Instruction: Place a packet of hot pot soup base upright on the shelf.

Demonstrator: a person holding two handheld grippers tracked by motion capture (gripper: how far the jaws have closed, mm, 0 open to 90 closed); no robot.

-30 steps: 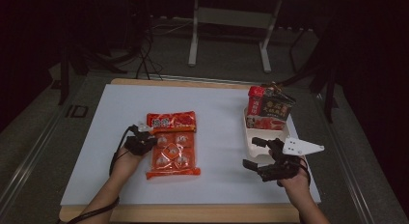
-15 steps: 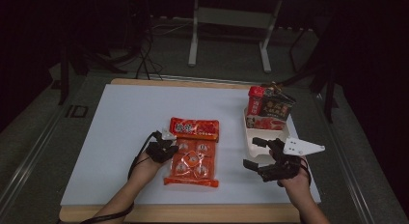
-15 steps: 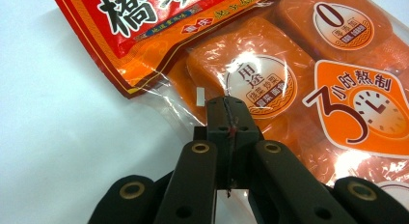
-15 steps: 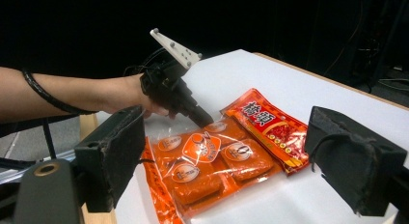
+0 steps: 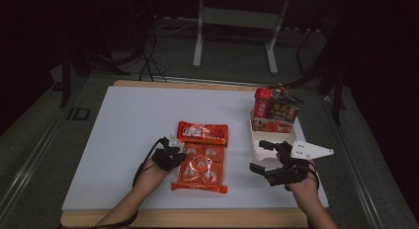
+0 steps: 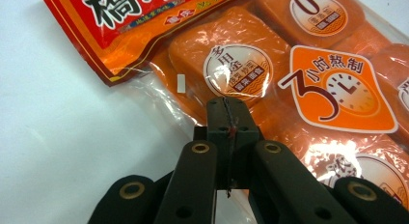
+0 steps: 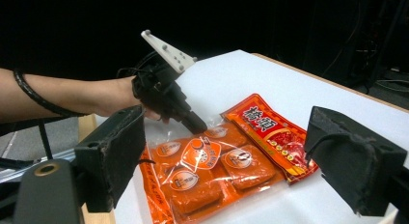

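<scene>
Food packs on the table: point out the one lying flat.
It is the orange pack on the white sheet, under the left hand-held gripper. The red carton and the dark packet stand upright in the white tray.

One orange snack bag [image 5: 201, 157] lay on the table [image 5: 123, 130], and through its clear front I counted what looked like six orange blocks, though the dim light made that uncertain. To the right of the bag stood one white tray [image 5: 264, 140] holding perhaps three packages. Two grippers were there, one at each side of the bag.
</scene>
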